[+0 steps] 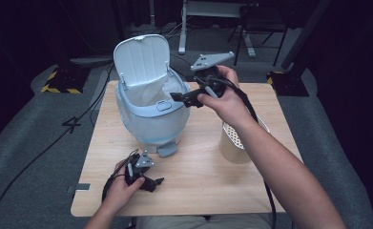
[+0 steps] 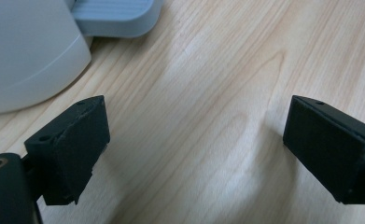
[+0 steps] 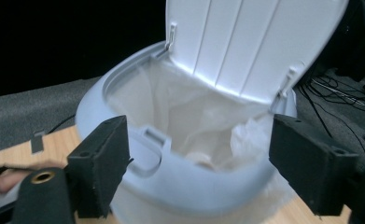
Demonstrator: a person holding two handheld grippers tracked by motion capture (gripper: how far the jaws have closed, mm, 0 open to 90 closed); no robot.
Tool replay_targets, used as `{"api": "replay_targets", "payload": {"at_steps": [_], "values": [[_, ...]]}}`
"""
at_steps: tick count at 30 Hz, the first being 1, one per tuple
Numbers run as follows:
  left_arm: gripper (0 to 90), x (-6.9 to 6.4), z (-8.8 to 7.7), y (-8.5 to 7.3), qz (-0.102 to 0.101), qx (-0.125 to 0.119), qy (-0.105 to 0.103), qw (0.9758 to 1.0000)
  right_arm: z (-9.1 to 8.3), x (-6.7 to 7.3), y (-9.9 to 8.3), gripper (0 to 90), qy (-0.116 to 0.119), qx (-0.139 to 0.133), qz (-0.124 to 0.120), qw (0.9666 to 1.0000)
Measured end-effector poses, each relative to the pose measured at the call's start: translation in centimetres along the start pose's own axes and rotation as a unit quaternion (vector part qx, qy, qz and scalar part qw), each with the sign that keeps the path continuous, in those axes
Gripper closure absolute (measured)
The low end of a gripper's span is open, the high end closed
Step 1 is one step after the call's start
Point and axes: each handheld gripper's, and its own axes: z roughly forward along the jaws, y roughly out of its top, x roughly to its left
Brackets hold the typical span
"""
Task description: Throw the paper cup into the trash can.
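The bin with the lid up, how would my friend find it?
Look at the wooden table. Toward its far left stands a pale blue pedal bin, its white lid raised and a thin bag lining it. The short tan cylinder at the right has no lid.

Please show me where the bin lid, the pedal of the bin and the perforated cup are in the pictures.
bin lid (image 1: 141,59), high view, middle of its raised inner face.
pedal (image 1: 167,150), high view, its flat top at the foot of the bin.
perforated cup (image 1: 233,143), high view, its side wall beside the right forearm.
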Motion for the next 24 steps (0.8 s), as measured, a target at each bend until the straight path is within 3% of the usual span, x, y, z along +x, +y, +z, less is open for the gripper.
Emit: {"api": "replay_targets", "payload": {"at_steps": [7, 16, 20, 24], "values": [[7.8, 0.0, -0.5, -0.5, -0.009, 0.001, 0.009, 0.9999, -4.9, 0.0, -2.9, 21.3, -0.008, -0.019, 0.012, 0.9997], [7.8, -0.2, -0.5, -0.6, -0.021, 0.001, 0.014, 0.9997, -10.0, -2.0, -7.8, 22.2, -0.039, 0.002, 0.032, 0.9987], [7.7, -0.3, -0.5, -0.6, -0.021, 0.001, 0.015, 0.9997, -12.3, -2.4, -10.2, 21.5, -0.058, 0.015, 0.029, 0.9978], [7.7, -0.3, -0.5, -0.6, -0.022, 0.001, 0.016, 0.9996, -14.4, -2.4, -12.9, 21.5, -0.066, 0.018, 0.044, 0.9967]]}}
